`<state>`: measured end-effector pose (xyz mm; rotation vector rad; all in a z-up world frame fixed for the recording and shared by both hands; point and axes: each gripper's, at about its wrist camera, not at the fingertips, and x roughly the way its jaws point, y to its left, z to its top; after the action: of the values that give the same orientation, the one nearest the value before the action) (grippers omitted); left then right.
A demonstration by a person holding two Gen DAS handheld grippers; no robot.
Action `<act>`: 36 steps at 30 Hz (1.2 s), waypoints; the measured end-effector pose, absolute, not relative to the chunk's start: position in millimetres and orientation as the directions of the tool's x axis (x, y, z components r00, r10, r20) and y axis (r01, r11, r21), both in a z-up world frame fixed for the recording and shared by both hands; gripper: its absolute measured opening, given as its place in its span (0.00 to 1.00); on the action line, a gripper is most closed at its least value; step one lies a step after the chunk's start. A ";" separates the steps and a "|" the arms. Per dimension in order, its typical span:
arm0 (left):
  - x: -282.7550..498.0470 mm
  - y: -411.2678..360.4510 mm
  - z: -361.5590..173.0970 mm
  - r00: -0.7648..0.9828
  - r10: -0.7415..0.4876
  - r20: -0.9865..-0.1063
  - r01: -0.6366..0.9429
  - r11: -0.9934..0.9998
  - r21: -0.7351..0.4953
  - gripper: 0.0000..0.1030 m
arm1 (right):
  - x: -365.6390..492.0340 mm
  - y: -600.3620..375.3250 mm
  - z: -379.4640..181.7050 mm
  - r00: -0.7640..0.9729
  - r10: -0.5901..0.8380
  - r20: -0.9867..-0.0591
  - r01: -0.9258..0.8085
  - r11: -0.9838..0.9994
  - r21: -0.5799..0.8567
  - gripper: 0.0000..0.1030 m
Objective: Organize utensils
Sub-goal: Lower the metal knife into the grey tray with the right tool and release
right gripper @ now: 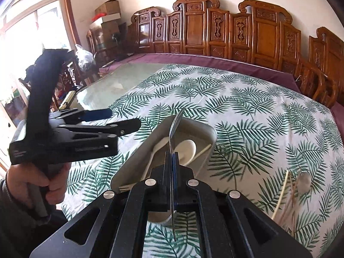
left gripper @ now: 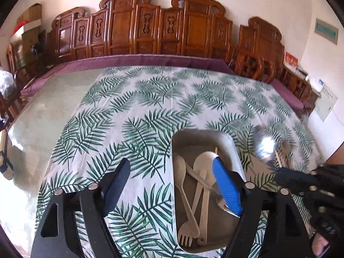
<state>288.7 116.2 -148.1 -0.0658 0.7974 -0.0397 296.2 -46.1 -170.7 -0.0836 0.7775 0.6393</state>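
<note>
Utensils mostly sitting in the tray (left gripper: 225, 137) on the leaf cloth (left gripper: 139, 99).
Right gripper (right gripper: 173, 161) is clamped tight on a metal spoon (right gripper: 175, 124) over the tray; left gripper (left gripper: 172, 185) is wide open, holding nothing, with white fork (left gripper: 185, 236) and spoons in the tray below.

**Two wrist views, one tray between them**

Left wrist camera looks down steeply along its fingers, close over the tray (left gripper: 182, 137). Right wrist camera faces the same way from nearer the table edge. Both share the leaf-print cloth (left gripper: 150, 99) and the carved wooden bench (right gripper: 225, 32).
</note>
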 end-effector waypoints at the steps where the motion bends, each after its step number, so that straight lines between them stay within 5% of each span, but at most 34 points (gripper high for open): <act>1: 288.1 117.6 -146.7 0.702 -0.059 -0.710 0.009 0.997 -0.075 0.78 | 297.4 -44.4 -171.4 0.534 0.507 -0.676 -0.566 0.809 0.159 0.02; 9: 288.8 137.1 -142.6 0.716 -0.032 -0.697 -0.032 0.996 -0.079 0.87 | 314.5 -28.3 -187.2 0.511 0.514 -0.689 -0.560 0.807 0.186 0.02; 36: 291.5 154.1 -144.4 0.715 -0.008 -0.699 -0.079 0.993 -0.093 0.87 | 326.3 4.9 -245.2 0.378 0.553 -0.742 -0.544 0.781 0.305 0.06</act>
<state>291.5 154.1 -144.4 -0.1190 0.7737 0.0394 326.3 4.9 -245.2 0.0103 0.9529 0.7012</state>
